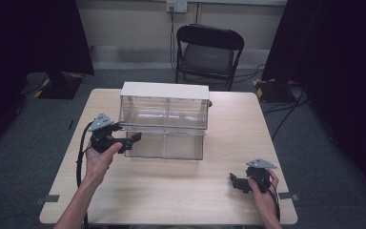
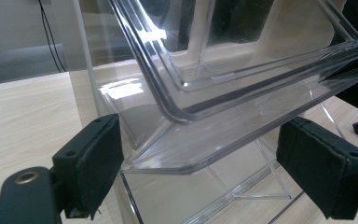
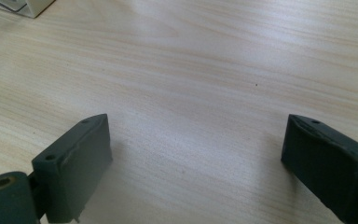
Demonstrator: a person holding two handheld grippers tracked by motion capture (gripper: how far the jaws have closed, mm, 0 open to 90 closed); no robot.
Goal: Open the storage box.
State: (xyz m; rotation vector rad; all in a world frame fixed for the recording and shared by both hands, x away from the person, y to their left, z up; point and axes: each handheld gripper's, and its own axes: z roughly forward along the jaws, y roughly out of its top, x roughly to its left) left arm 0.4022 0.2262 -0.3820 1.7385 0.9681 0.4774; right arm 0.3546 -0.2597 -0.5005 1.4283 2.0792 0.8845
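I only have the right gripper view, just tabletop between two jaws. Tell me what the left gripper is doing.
Observer: The left gripper is at the left front corner of a clear plastic drawer unit, jaws open.
Operator: Say whether it has hold of anything.
Observer: In the left gripper view the corner of the lower drawer sits between the open jaws, not clamped.
Operator: Report the drawer's state.
Observer: The lower drawer juts forward of the upper one in the high view, so it is partly pulled out.
Operator: Place my gripper.
Observer: The right gripper rests low near the table's right front corner, well apart from the unit.
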